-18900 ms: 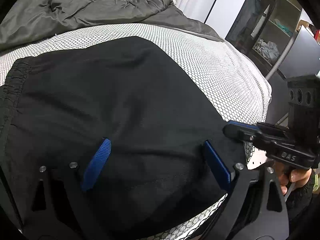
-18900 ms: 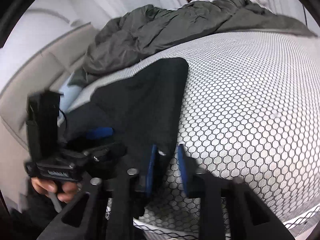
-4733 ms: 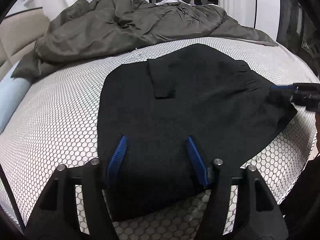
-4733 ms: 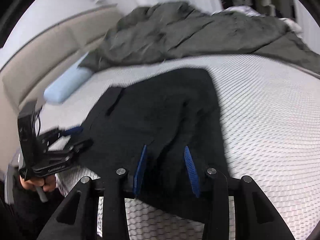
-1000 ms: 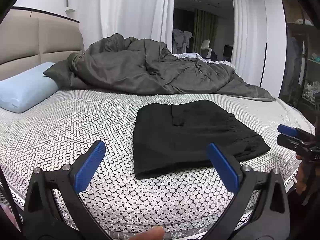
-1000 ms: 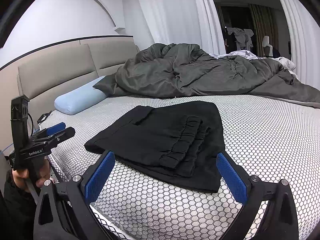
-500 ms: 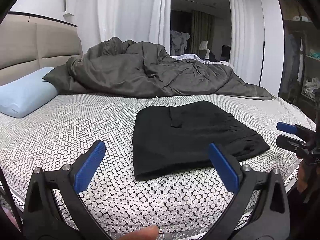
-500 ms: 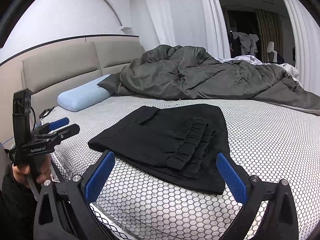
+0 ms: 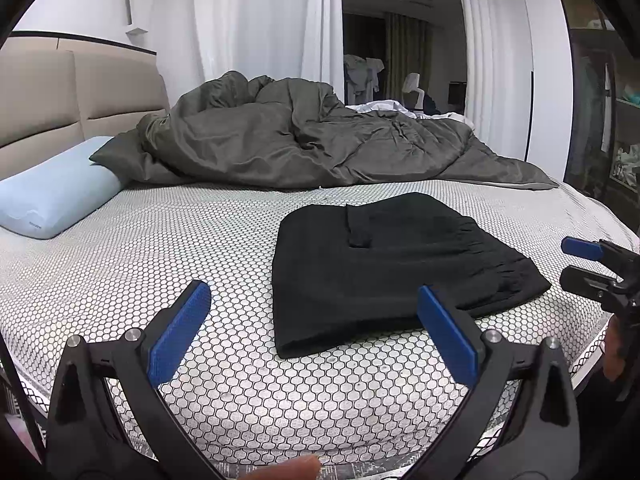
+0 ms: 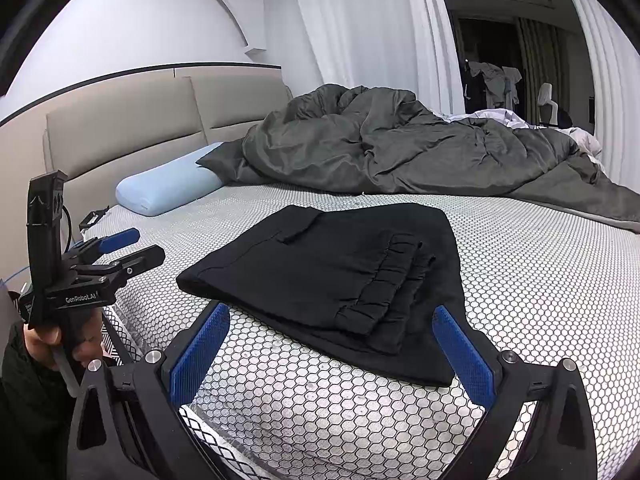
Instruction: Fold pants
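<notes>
The black pants [image 9: 384,264] lie folded into a flat rectangle on the honeycomb-patterned mattress [image 9: 168,248], with the gathered waistband on their right side. In the right wrist view the pants [image 10: 340,268] show the elastic waistband folded on top. My left gripper [image 9: 312,332] hangs open in front of the pants, off the bed's near edge, holding nothing. My right gripper [image 10: 332,352] is also wide open and empty, short of the pants' near corner. Each gripper appears in the other's view, held by a hand: the right gripper [image 9: 588,264] and the left gripper [image 10: 124,248].
A crumpled dark grey duvet [image 9: 312,144] covers the far side of the bed. A light blue pillow [image 9: 52,196] lies by the beige headboard [image 10: 132,128]. White curtains [image 9: 256,20] hang behind. Shelving [image 9: 600,120] stands at the right. Bare mattress surrounds the pants.
Both grippers have drawn back slightly and tilted up, so the pants sit a little lower in view. The pants have not moved. Both grippers stay open.
</notes>
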Tool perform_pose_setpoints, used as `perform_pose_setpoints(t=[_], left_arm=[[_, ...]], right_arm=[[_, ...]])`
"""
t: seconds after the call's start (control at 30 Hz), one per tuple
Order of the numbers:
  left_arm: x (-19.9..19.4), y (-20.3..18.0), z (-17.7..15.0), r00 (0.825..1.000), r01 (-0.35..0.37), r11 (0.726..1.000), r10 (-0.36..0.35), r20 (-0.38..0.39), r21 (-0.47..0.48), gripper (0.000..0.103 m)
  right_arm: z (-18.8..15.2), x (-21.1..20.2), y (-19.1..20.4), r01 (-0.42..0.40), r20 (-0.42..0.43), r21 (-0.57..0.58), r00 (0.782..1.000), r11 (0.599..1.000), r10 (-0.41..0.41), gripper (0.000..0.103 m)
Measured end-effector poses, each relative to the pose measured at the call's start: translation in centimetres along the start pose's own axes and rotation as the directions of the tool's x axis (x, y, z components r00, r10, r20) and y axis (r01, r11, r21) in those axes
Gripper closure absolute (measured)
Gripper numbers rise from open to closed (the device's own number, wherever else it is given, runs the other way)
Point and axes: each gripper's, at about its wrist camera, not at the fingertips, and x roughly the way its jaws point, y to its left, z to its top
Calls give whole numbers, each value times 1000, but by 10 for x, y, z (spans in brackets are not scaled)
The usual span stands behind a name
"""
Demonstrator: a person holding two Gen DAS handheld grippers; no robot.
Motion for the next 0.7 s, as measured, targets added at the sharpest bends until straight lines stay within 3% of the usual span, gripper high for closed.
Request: perform_pose_setpoints(t=[0.7], left_arm=[[4,12,0,1000,20,999,-20,-1,-29,1]], right_arm=[[-1,3,3,1,-15,-21,1000,1000,-2,0]])
